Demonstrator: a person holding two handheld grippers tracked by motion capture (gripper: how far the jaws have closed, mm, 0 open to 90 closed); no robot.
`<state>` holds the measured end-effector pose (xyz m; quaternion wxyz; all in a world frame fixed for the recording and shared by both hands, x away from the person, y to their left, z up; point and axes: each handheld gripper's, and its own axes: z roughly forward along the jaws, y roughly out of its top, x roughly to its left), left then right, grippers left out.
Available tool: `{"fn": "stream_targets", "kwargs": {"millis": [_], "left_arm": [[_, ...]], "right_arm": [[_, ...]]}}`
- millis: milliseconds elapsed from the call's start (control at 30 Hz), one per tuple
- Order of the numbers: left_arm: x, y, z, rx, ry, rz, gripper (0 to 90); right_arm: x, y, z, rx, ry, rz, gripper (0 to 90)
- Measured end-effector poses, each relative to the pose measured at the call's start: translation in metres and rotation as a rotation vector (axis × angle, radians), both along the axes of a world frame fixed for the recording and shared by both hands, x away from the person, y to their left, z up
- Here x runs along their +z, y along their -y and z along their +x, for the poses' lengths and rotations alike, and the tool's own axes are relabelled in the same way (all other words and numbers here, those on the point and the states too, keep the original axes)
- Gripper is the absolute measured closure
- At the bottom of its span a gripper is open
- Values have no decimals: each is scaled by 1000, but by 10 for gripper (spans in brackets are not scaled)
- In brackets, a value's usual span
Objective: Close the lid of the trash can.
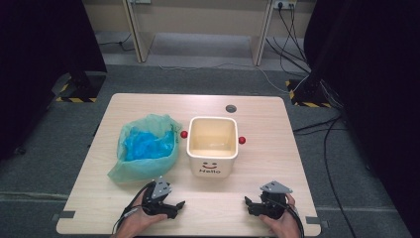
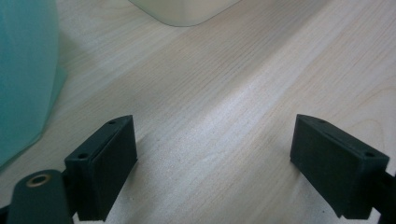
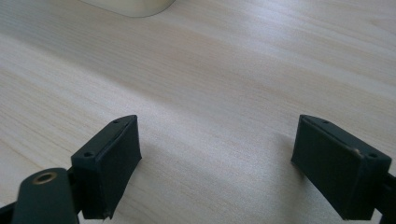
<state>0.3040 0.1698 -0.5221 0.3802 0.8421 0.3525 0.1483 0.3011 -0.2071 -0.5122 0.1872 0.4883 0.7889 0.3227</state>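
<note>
Tongs poised before bag and bin
Both left tongs (image 1: 173,206) and right tongs (image 1: 250,204) are held open and empty on the tabletop (image 1: 247,111); green bag (image 1: 143,148) and cream bin (image 1: 212,144) remain untouched

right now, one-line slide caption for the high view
Two hand-held claws, left claw and right claw, rest open on the table before a cream bin and a teal bag.
</note>
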Motion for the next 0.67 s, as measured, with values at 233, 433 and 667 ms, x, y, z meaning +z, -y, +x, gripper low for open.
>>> {"fn": "stream_targets", "kwargs": {"millis": [233, 433, 667], "left_arm": [[0, 0, 0, 0, 0, 0, 135], [0, 0, 0, 0, 0, 0, 134], [0, 0, 1, -3, -3, -5, 134]], "right_arm": [[0, 0, -1, -4, -1, 0, 150], [0, 0, -1, -5, -3, -1, 144], [0, 1, 0, -7, -2, 3, 149]]}}
